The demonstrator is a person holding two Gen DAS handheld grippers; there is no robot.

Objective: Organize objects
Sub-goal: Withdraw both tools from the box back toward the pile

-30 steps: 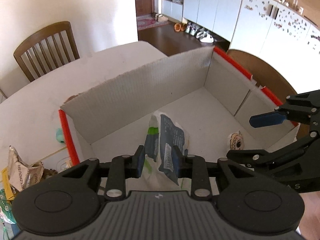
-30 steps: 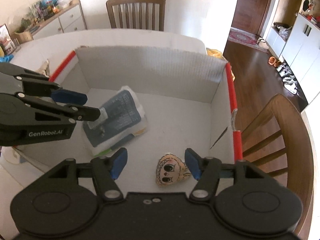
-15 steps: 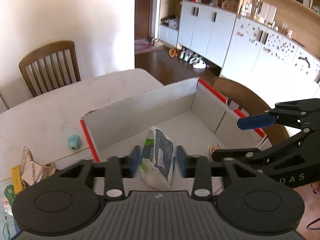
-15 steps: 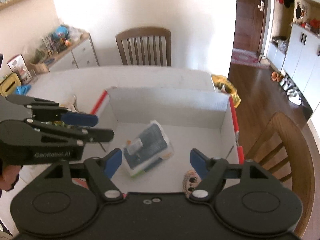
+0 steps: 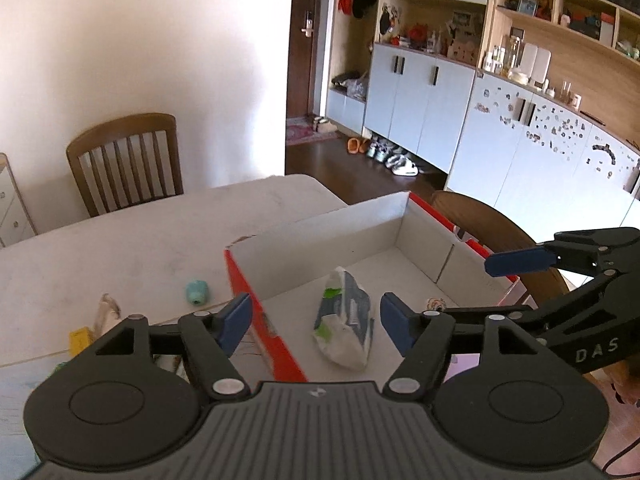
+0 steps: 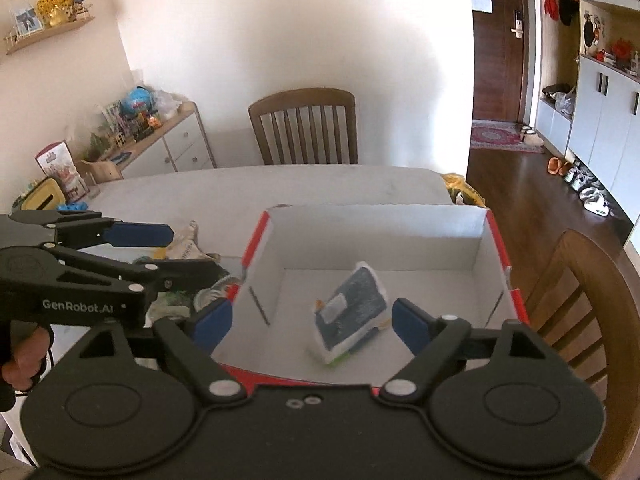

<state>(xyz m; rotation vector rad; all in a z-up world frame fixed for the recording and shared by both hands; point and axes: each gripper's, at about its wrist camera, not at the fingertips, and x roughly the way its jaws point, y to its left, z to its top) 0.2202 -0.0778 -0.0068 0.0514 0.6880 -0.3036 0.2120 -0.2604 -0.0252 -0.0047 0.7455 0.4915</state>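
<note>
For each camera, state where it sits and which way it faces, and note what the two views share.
Left wrist: sits on the left gripper, raised above the table, looking down and forward into the open box; its own open fingers show, plus the right gripper at the right edge.
Right wrist: sits on the right gripper, facing the box across from a wooden chair; its open fingers show, with the left gripper and a hand.
Shared: the box, the blue-and-white packet inside it, and the table.
</note>
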